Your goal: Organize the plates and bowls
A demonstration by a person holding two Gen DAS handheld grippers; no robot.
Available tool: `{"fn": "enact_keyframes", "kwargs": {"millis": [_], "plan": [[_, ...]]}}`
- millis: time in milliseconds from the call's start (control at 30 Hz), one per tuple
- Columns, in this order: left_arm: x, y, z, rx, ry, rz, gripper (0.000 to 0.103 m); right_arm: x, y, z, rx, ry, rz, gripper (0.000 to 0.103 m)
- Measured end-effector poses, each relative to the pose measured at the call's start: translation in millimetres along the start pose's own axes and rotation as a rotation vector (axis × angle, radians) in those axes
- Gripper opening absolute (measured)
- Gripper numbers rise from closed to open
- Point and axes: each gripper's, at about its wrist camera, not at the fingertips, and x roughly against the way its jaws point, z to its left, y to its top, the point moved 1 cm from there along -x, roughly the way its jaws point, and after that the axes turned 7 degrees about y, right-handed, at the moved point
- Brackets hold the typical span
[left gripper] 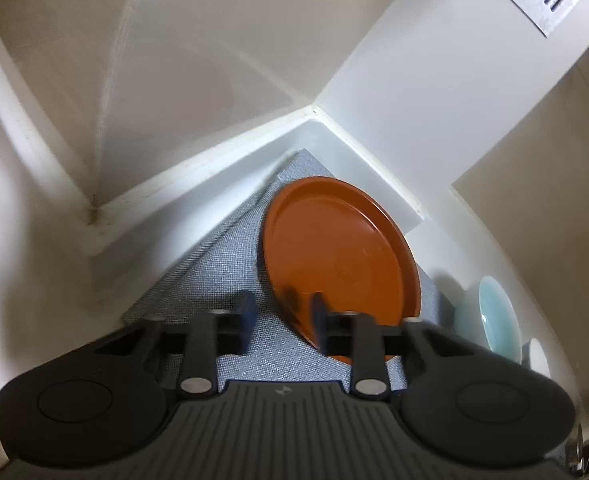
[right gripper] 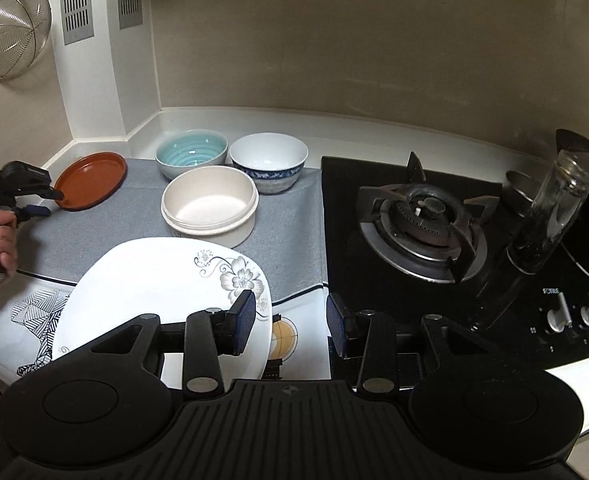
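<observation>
An orange-brown plate (left gripper: 338,256) lies on a grey mat (left gripper: 230,272) in the counter's corner; it also shows in the right wrist view (right gripper: 92,180). My left gripper (left gripper: 280,312) is open, its right finger over the plate's near rim, the left finger over the mat. In the right wrist view the left gripper (right gripper: 42,198) is at the plate's left edge. My right gripper (right gripper: 290,324) is open and empty, just right of a white flowered plate (right gripper: 162,300). Behind stand a teal bowl (right gripper: 192,156), a blue-patterned white bowl (right gripper: 268,160) and a cream bowl (right gripper: 210,206).
A black gas hob (right gripper: 434,232) with a burner takes the right side of the counter. A glass jar (right gripper: 550,216) stands on it. A wire strainer (right gripper: 14,28) hangs on the wall at the left. A white column (left gripper: 434,92) borders the corner.
</observation>
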Motion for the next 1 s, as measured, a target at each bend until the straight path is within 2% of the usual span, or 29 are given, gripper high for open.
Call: {"fn": "enact_keyframes", "kwargs": {"millis": [67,233,400,667,833,1000], "plan": [[-0.2,-2.5,1.0,-0.021,0.002,0.017,0.011,-0.5,4.7,5.6,0.006,0.012,-0.004,0.042],[32.1,-24.5,16.6,-0.105,-0.011,0.037,0.010,-10.5,21.7,29.1,0.058,0.102,-0.016,0.042],[84.4,-62.6,48.5,-0.127,0.015,0.068,0.011,-31.9,39.5,60.4,0.106,0.235,-0.013,0.042],[153.4,-115.4,73.3,-0.193,0.064,0.080,0.012,-80.4,59.1,119.3,0.184,0.457,0.069,0.042],[168.7,-121.7,76.5,-0.181,0.135,0.073,0.012,-103.1,68.0,148.6,0.250,0.560,0.108,0.042],[166.1,-118.7,74.1,-0.140,0.193,0.075,0.013,-126.7,70.3,158.2,0.272,0.598,0.195,0.042]]}}
